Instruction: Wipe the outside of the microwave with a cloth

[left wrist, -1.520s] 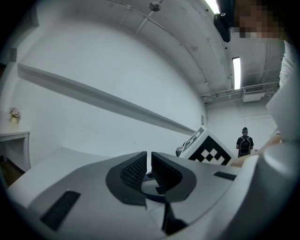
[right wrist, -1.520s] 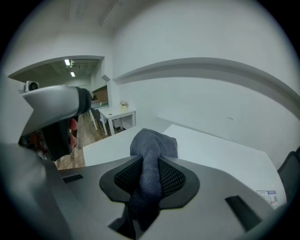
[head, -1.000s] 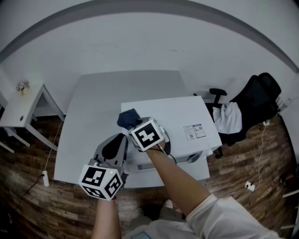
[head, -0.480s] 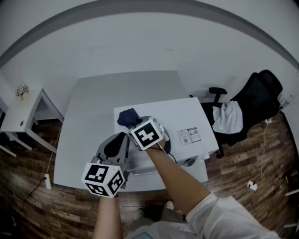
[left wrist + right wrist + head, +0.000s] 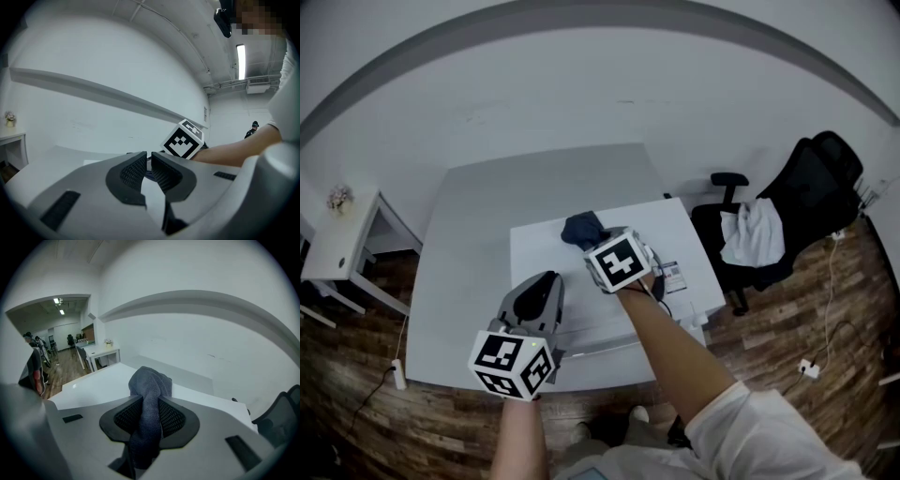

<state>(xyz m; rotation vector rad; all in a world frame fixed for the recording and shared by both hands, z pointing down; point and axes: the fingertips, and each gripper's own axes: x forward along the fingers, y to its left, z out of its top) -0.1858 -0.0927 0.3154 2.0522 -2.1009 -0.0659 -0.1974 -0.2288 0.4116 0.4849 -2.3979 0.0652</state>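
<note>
Wiping the top panel looks to be the step in hand. The right hand-held gripper [image 5: 592, 242] is pinching a dark grey-blue cloth [image 5: 581, 228]. In its own view, the right hand-held gripper [image 5: 150, 401] has both ribbed pads closed on the cloth [image 5: 150, 383], which bunches up beyond the tips and trails back between the jaws. The bunched end sits on the white top of the microwave [image 5: 546, 261], near the rear edge and roughly mid-width, just behind a printed label [image 5: 670, 275].

The left hand-held gripper [image 5: 549, 279] hangs over the front left part of the microwave. Its jaws are drawn almost together with only a thin slit between them, and nothing is caught in it, as the left hand-held gripper [image 5: 149, 161] shows from its own view. Whether it rests on the casing I cannot tell.

The microwave stands on a pale desk [image 5: 483, 202] against the wall.

To my eye, most of the outside is yet to be done. The next move calls for dragging the cloth across the top with steady downward pressure, keeping the pinch firm so the cloth does not slip out. The sides and front would follow.

The microwave is the only container here. From above its inside is hidden, so what it holds, if anything, cannot be told.
</note>
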